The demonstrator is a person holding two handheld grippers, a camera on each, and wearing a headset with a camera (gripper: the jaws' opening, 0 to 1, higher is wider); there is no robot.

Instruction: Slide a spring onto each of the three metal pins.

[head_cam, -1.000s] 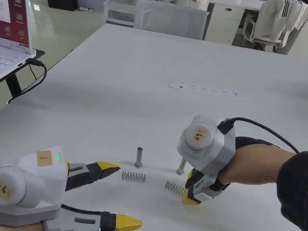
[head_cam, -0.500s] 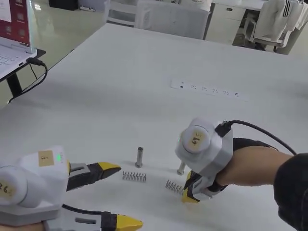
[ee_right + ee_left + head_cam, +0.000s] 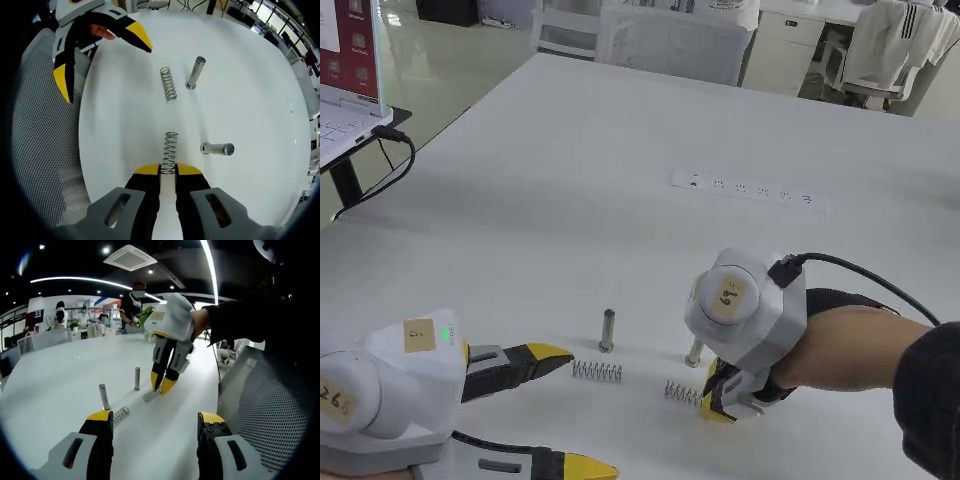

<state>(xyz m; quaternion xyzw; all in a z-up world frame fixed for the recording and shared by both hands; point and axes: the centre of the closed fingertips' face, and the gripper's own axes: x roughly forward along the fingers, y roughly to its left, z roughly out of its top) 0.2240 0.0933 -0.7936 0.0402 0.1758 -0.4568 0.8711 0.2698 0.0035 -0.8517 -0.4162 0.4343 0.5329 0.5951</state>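
My right hand-held gripper (image 3: pixel 168 170) is pinched together on the near end of one spring (image 3: pixel 170 147), which lies flat on the white worktop (image 3: pixel 620 200) just beside an upright metal pin (image 3: pixel 217 148). My left hand-held gripper (image 3: pixel 155 416) hovers with its jaws wide apart, holding nothing. It is near the second spring (image 3: pixel 120 415), which lies flat by the other pin (image 3: pixel 104 396).

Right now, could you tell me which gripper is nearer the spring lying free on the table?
Left. The left gripper is open, one tip just beside the free spring; the right gripper sits farther off, shut on the other spring.
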